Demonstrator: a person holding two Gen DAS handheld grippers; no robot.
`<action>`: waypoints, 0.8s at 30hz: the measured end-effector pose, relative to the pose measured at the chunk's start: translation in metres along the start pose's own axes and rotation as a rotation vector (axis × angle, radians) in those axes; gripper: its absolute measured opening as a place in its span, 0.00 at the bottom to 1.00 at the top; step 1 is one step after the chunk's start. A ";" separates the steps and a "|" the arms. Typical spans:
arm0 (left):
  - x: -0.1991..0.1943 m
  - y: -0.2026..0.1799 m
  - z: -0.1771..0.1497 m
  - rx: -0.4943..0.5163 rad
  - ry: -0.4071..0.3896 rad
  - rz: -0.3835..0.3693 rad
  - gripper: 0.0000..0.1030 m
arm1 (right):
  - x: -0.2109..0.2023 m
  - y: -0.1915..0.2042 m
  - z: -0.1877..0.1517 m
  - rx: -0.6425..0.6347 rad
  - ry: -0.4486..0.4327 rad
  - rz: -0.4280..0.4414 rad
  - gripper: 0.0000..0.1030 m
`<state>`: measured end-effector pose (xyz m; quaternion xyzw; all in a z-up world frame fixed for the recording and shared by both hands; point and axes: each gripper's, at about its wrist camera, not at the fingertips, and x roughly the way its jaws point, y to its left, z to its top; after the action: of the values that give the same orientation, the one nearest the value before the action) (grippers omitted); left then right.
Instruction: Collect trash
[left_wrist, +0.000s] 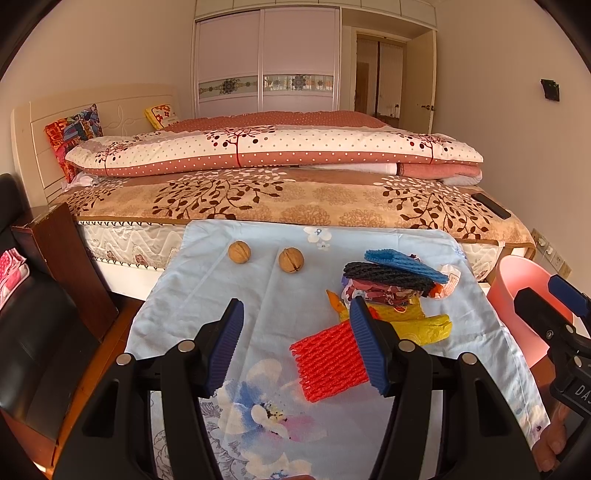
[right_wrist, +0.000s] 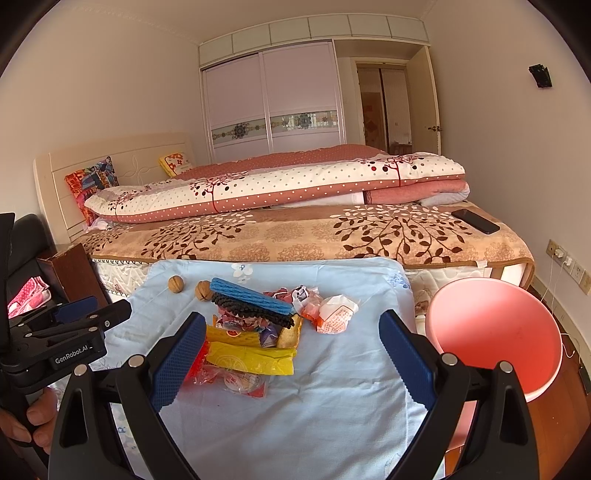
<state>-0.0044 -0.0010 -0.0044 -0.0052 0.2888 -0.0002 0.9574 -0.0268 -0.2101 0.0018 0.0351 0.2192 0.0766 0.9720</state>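
A pile of trash lies on a light blue floral cloth (left_wrist: 207, 295) (right_wrist: 332, 406): a red foam net (left_wrist: 327, 363), yellow wrappers (left_wrist: 424, 325) (right_wrist: 251, 356), a black foam net (left_wrist: 388, 277) (right_wrist: 255, 314), a blue foam net (left_wrist: 406, 264) (right_wrist: 247, 295) and crumpled white wrappers (right_wrist: 336, 314). My left gripper (left_wrist: 295, 347) is open and empty above the cloth, just left of the red net. My right gripper (right_wrist: 291, 362) is open and empty over the near edge of the pile. A pink bin (right_wrist: 495, 332) (left_wrist: 524, 295) stands right of the table.
Two walnuts (left_wrist: 239, 252) (left_wrist: 291, 260) lie at the cloth's far left. A bed with folded quilts (left_wrist: 273, 147) stands behind, with a black phone (right_wrist: 475, 220) on it. A dark wooden nightstand (left_wrist: 66, 258) and black chair (left_wrist: 29, 332) are at left.
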 end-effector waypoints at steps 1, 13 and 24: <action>0.000 0.000 0.000 0.000 0.000 0.000 0.58 | 0.000 0.000 0.000 0.000 0.000 0.000 0.91; 0.003 0.007 -0.004 -0.026 0.022 -0.090 0.58 | -0.003 -0.006 0.002 0.011 0.002 -0.011 0.91; 0.011 0.025 -0.023 -0.031 0.092 -0.241 0.58 | 0.007 -0.005 -0.005 0.004 0.039 -0.003 0.90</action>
<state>-0.0077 0.0237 -0.0303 -0.0545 0.3296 -0.1111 0.9360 -0.0220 -0.2140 -0.0064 0.0350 0.2381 0.0755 0.9677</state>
